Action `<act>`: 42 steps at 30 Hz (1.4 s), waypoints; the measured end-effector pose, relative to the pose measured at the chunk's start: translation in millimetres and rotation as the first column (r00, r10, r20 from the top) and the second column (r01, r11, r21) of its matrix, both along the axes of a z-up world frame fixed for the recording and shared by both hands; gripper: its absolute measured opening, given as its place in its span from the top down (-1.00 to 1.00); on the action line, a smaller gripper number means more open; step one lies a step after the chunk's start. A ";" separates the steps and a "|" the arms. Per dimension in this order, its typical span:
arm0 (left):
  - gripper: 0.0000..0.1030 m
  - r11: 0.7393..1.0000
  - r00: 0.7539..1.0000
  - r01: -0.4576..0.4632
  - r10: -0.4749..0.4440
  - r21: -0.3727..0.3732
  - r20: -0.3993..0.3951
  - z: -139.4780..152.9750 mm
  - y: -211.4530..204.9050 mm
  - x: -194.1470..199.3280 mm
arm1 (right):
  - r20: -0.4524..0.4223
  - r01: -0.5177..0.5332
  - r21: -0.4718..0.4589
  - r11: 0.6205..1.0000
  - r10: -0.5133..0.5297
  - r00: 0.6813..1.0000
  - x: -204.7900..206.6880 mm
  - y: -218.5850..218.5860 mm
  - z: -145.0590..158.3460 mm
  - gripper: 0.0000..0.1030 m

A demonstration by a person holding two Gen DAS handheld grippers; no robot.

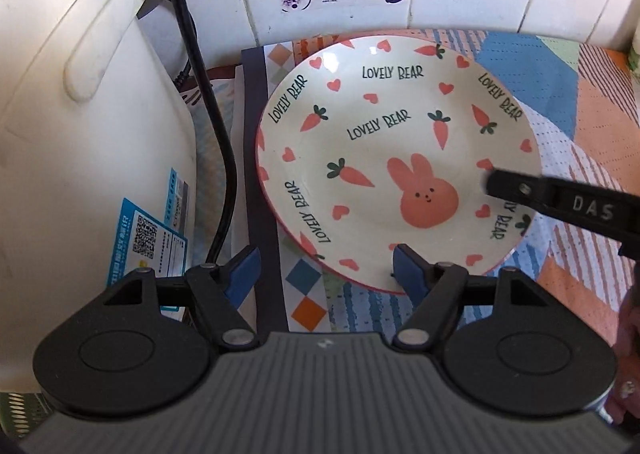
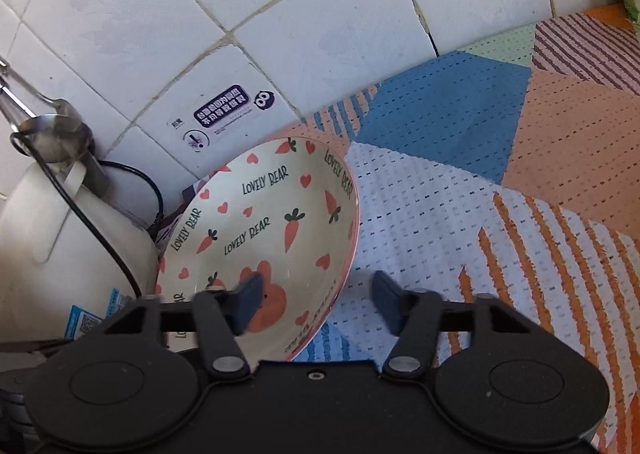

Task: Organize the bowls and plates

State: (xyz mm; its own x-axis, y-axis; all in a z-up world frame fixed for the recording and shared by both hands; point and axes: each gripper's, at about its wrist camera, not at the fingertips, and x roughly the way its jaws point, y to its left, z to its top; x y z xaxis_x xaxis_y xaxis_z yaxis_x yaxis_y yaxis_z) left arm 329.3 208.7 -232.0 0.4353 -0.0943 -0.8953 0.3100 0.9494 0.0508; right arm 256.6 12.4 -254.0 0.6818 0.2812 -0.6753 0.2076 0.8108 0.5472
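My left tool hangs with its jaws well apart, straddling the near rim of the plate, which fills the middle of the left wrist view and lies flat on the patterned mat; nothing is gripped. My right tool is also parted, one blue pad inside the plate over the pink rabbit, the other outside the rim at lower centre; I see no pinch yet. To do this well, I judge I should close on the rim squarely from both sides and lift level, as glazed ware slips. The desk is covered by that mat, white wall tiles rise behind, and a white kettle crowds the left of the frame, its black cord running beside the plate.
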 end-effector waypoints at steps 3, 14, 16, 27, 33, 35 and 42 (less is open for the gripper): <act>-0.07 1.000 1.000 -0.005 0.005 -0.028 0.002 -2.0 -0.4 2.2 | -0.017 -0.002 -0.033 0.999 0.001 1.000 1.8 1.6 -2.1 0.71; 0.13 0.995 0.998 -0.042 0.047 -0.091 0.051 -8.7 1.0 8.0 | -0.079 0.036 0.078 0.996 -0.030 0.996 10.0 -13.4 -10.9 0.76; 0.14 0.994 0.998 -0.015 0.021 -0.111 0.055 -7.7 4.6 7.1 | -0.108 0.127 0.191 0.973 -0.108 0.988 5.5 -20.1 -17.1 0.75; 0.37 0.985 0.994 0.072 -0.058 -0.160 0.087 7.8 18.6 -1.2 | -0.080 -0.031 -0.014 0.999 0.030 0.996 -14.0 7.1 12.7 0.64; 0.37 0.978 0.987 0.131 -0.113 -0.162 0.113 15.7 12.2 -22.1 | -0.057 -0.029 -0.011 1.000 0.029 0.998 -40.2 1.6 16.8 0.59; 0.37 0.972 0.983 0.154 -0.133 -0.177 0.126 19.1 9.9 -30.6 | -0.046 -0.023 -0.022 0.999 0.022 0.999 -52.5 -0.1 19.3 0.58; 0.37 0.940 0.961 0.258 -0.227 -0.223 0.157 31.9 -6.1 -54.6 | 0.002 0.037 -0.056 0.998 -0.037 0.999 -96.9 -13.4 35.6 0.54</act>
State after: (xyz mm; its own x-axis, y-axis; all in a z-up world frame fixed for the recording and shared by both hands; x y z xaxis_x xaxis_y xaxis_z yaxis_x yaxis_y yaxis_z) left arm 274.7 202.6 -200.2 0.4815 -0.4151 -0.7719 0.5380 0.8352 -0.1136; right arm 159.7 -1.1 -218.3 0.6916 0.2175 -0.6888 0.2373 0.8322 0.5011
